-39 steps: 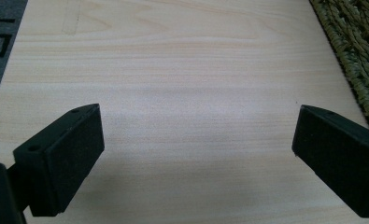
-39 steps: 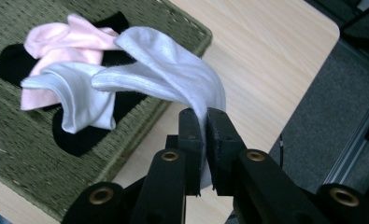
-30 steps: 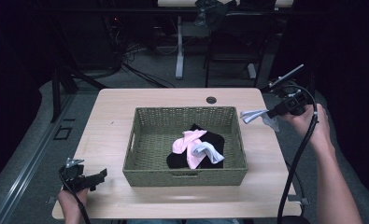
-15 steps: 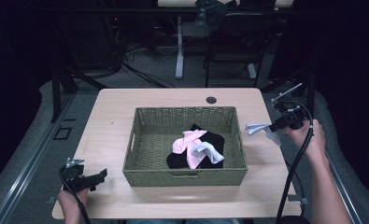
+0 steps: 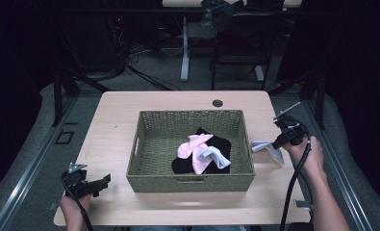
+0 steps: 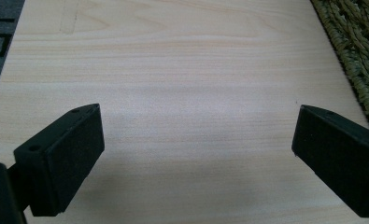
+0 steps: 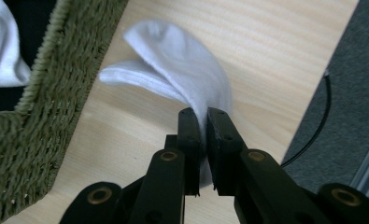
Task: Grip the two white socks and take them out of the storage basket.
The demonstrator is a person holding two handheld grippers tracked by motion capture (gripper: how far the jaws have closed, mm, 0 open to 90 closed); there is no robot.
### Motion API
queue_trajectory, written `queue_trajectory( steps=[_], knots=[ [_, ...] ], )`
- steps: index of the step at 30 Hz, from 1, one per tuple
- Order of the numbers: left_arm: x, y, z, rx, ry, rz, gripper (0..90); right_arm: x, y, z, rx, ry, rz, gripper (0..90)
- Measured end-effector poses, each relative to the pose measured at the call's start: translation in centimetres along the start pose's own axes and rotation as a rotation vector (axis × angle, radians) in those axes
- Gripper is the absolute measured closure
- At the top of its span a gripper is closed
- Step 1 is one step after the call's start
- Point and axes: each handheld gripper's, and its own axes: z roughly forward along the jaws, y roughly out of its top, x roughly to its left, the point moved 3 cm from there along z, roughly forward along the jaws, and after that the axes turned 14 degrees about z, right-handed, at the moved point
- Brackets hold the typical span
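Right now the right gripper (image 7: pixel 203 114), at centre bottom of the right gripper view, has its jaws clamped tight on a white sock (image 7: pixel 182 74), which drapes up and away over the table (image 7: pixel 266 56) just beside the basket (image 7: pixel 56 88) wall at the left of that frame. In the high view the sock (image 5: pixel 267 148) hangs low at the right of the frame, between the basket (image 5: pixel 190 180) and the right gripper (image 5: pixel 280 142), outside the rim. I judge the step in hand to be setting this sock down on the table; next the jaws need to part and the gripper to lift clear. More socks (image 5: pixel 202 154), pink, white and black, lie inside the basket. At lower left, the left gripper (image 5: pixel 89 183) rests idle, its jaws spread wide over bare table (image 6: pixel 187 93).
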Motion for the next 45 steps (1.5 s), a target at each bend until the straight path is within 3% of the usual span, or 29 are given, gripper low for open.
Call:
queue_trajectory(
  steps=[2, 7, 15, 16, 17, 19, 20, 22, 23, 24, 26, 28, 33, 34, 37, 38, 39, 40, 43, 44, 45],
  knots=[
    [0.0, 0.0, 0.0, 0.0, 0.0, 0.0, 2.4, -0.4, -0.3, 1.0, 0.009, 0.027, 0.024, 84.2],
    [-0.1, 0.0, 0.1, -0.001, -0.002, 0.001, 2.5, -0.4, -0.7, 2.3, 0.034, 0.031, 0.024, 84.3],
    [0.0, 0.0, 0.0, 0.0, 0.001, 0.0, 2.4, -0.1, -0.8, 3.1, 0.044, 0.031, 0.029, 80.3],
    [0.0, 0.0, 0.0, -0.001, 0.0, 0.0, 2.4, -0.1, -0.8, 2.9, 0.042, 0.032, 0.024, 78.3],
    [0.0, 0.0, 0.0, 0.001, -0.001, 0.001, 2.5, 0.0, -0.8, 2.4, 0.034, 0.036, 0.012, 70.8],
    [0.0, 0.0, 0.0, 0.002, -0.001, 0.002, 2.5, 0.1, -0.8, 2.2, 0.026, 0.036, 0.009, 67.6],
    [0.0, 0.0, 0.0, 0.003, 0.001, 0.001, 2.5, 0.3, -0.9, 1.3, 0.018, 0.057, -0.01, 57.5],
    [0.0, 0.0, 0.0, 0.001, -0.001, 0.0, 2.4, 0.5, -0.9, 0.6, 0.002, 0.066, -0.014, 49.4],
    [0.0, 0.0, 0.0, 0.001, -0.001, 0.0, 2.5, 0.5, -0.9, 0.6, 0.002, 0.066, -0.014, 49.4],
    [0.0, 0.0, 0.0, -0.003, 0.001, -0.003, 2.5, 0.8, -0.8, -0.5, -0.009, 0.072, -0.033, 40.7],
    [0.0, 0.0, 0.0, 0.005, 0.001, 0.001, 2.5, 0.9, -0.8, -0.9, -0.018, 0.069, -0.032, 37.7],
    [0.0, 0.0, 0.0, 0.0, -0.002, 0.001, 2.5, 1.6, -0.6, -2.5, -0.043, 0.074, -0.054, 28.6],
    [0.0, 0.0, 0.0, -0.002, -0.001, -0.001, 2.5, 3.0, -0.3, -4.3, -0.063, 0.076, -0.1, 19.6],
    [0.0, 0.0, -0.1, -0.003, 0.001, -0.002, 2.5, 3.9, -0.2, -5.0, -0.078, 0.066, -0.115, 13.2],
    [0.0, 0.0, 0.0, -0.005, 0.001, -0.001, 2.5, 4.8, 0.0, -5.6, -0.086, 0.077, -0.138, 10.3],
    [0.0, 0.0, -0.1, -0.003, 0.0, -0.003, 2.5, 5.9, 0.2, -6.0, -0.092, 0.077, -0.159, 2.4],
    [0.0, 0.0, -0.1, -0.003, 0.0, -0.003, 2.5, 5.9, 0.2, -6.0, -0.092, 0.077, -0.159, 2.4],
    [0.0, 0.0, -0.1, -0.003, 0.001, -0.001, 2.5, 6.9, 0.3, -6.3, -0.093, 0.08, -0.185, 0.7],
    [0.1, 0.0, -0.1, -0.004, 0.001, -0.002, 2.5, 7.8, 0.5, -6.5, -0.093, 0.093, -0.204, 0.3],
    [0.0, 0.0, -0.1, -0.008, 0.0, -0.002, 2.4, 8.9, 0.7, -6.7, -0.093, 0.097, -0.224, 0.0],
    [0.0, 0.0, -0.1, -0.008, 0.0, -0.002, 2.5, 8.9, 0.7, -6.7, -0.093, 0.097, -0.224, 0.0]
  ],
)
